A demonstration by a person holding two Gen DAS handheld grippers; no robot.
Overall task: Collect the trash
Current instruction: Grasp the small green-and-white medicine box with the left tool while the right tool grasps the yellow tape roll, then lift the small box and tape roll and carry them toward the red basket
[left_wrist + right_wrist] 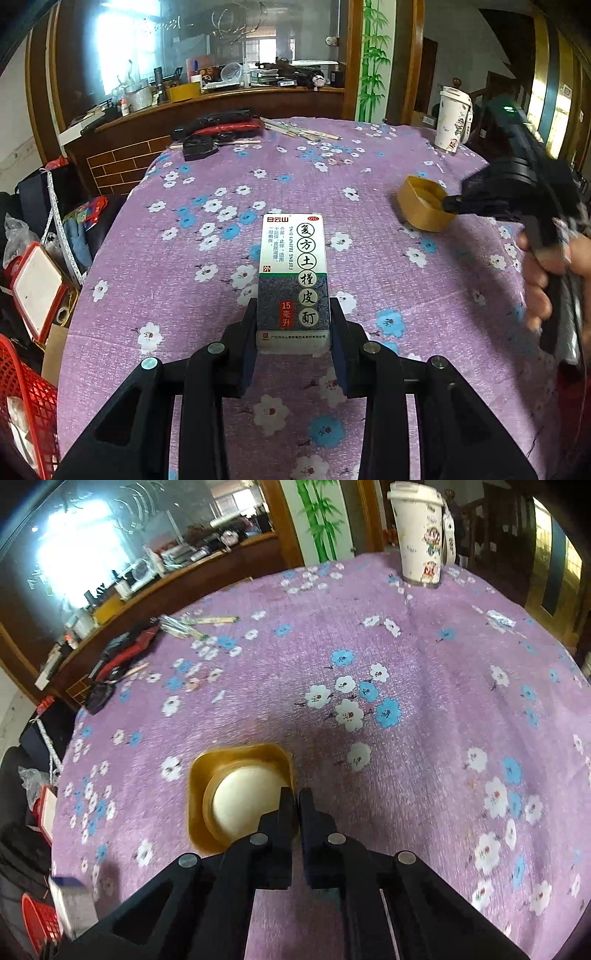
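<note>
Surface: purple flowered tablecloth [207,295] covered the round table, with a cluttered wooden counter and glass behind it.
Far left: red mesh basket [22,402] sat off the table edge, low beside you; it looked like the likely drop point, though that is only a judgement.
Left gripper [293,328]: you had its two pads clamped on the lower end of the medicine box [293,280], one pad on each long side.
Medicine box: it stood out forward from the jaws over the cloth, label up; whether it was lifted clear of the cloth I could not tell.
Box handling: thin cardboard, probably light and easy to crush, so a moderate squeeze across the narrow sides suited it.
Right gripper [297,805]: you had its fingers nearly together, pinching the near-right wall of the gold tray [240,760].
Gold tray: it lay on the cloth right of the box, holding a pale round insert [243,805].
Tray handling: thin, glossy, likely slippery and flexible; a rim pinch could bend it.
Far right: white lidded cup [421,535] stood upright near the far edge, well apart.
</note>
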